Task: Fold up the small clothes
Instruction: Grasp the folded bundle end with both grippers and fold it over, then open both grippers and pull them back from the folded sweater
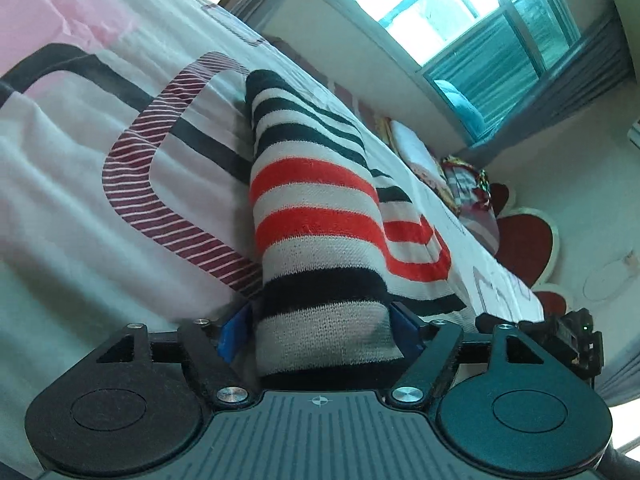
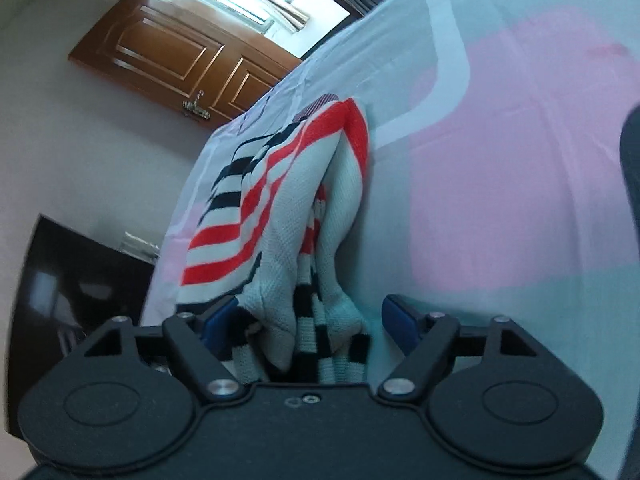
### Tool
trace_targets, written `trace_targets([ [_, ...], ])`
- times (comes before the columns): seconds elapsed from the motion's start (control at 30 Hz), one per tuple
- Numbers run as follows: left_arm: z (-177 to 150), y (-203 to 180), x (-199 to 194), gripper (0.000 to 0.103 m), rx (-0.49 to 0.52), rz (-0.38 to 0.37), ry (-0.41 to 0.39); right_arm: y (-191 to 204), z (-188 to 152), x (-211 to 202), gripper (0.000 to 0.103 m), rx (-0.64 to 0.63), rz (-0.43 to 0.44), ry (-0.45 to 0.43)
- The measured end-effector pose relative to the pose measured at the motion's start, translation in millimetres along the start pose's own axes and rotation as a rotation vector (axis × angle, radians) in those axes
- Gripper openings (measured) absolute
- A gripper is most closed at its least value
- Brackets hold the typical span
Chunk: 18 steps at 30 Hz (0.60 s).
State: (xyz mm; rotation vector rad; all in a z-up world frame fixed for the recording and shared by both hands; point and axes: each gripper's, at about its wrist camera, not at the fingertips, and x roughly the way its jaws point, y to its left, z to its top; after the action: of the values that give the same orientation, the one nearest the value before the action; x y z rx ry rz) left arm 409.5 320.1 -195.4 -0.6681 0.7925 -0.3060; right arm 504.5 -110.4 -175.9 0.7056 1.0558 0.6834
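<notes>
Though loose, striped sweater (image 1: 320,248) between both tongs.

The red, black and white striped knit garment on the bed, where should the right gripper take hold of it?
Probably the bunched near end of the red, black and white striped knit garment, approached from the near bed edge. That end lies between the right gripper's open pads, while the rest lies on the bed sheet.

Both grippers, left gripper (image 1: 320,334) and right gripper (image 2: 302,320), are matte black, with round side discs, silver screws and blue fingers (image 1: 230,336).
</notes>
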Motion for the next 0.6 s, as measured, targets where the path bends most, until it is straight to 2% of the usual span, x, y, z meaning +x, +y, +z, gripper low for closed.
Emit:
trace_targets([
  [0.1, -0.9, 3.4, -0.2, 0.074, -0.031, -0.023, 0.009, -4.9, 4.3, 8.9, 0.076, 0.108, 0.054, 0.033],
  [0.13, -0.8, 6.2, -1.0, 0.074, -0.048, -0.034, 0.021, -6.8, 2.0, 11.7, 0.060, 0.142, 0.076, 0.054],
  [0.17, 0.2, 6.9, -1.7, 0.074, -0.052, -0.034, 0.039, -8.9, -0.4, 15.4, 0.052, 0.195, 0.095, 0.082],
  [0.2, 1.8, 5.2, -2.8, 0.074, -0.044, -0.017, 0.070, -13.2, -3.7, 17.5, 0.050, 0.254, 0.112, 0.099],
  [0.3, 5.0, -12.4, -6.4, 0.074, 0.049, 0.096, 0.134, -8.7, -11.6, 6.9, 0.046, 0.280, 0.147, 0.078],
  [0.33, 1.8, -21.3, -5.0, 0.077, 0.112, 0.134, 0.140, -2.9, -14.6, 3.5, 0.046, 0.249, 0.133, 0.082],
  [0.37, -1.7, -27.8, -3.5, 0.078, 0.152, 0.164, 0.135, 3.6, -18.1, 3.1, 0.046, 0.187, 0.078, 0.091],
  [0.4, -4.7, -33.4, -3.0, 0.084, 0.175, 0.194, 0.120, 5.4, -23.0, 6.5, 0.042, 0.136, -0.016, 0.108],
  [0.5, -13.1, -50.4, -13.2, 0.086, 0.212, 0.247, 0.050, -2.7, -25.1, 5.5, 0.046, 0.165, -0.012, 0.081],
  [0.53, -16.9, -54.4, -19.5, 0.086, 0.234, 0.256, 0.028, 5.1, -25.0, 1.0, 0.052, 0.132, -0.041, 0.059],
  [0.6, -26.0, -58.5, -30.9, 0.086, 0.259, 0.283, -0.010, 25.0, -28.9, -15.0, 0.051, 0.038, -0.101, 0.000],
])
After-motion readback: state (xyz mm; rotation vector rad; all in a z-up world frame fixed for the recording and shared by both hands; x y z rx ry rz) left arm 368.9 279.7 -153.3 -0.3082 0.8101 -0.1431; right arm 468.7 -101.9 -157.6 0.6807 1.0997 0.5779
